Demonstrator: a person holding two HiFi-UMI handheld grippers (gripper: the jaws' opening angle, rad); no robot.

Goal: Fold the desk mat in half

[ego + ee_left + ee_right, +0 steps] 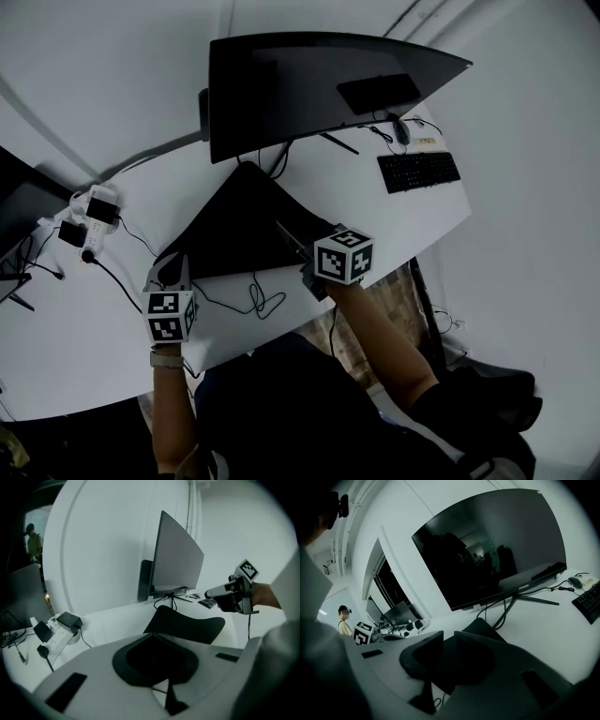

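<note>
The black desk mat (234, 220) lies on the white table (112, 328) just in front of the monitor (309, 84), with its edge farthest from the monitor raised. The left claw (172, 270) pinches one corner of that edge, and the right claw (289, 234) pinches the other.

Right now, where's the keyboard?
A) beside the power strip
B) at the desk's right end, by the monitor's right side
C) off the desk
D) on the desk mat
B: the keyboard lies at the right end of the desk, near the right side of the monitor and apart from the desk mat.
</note>
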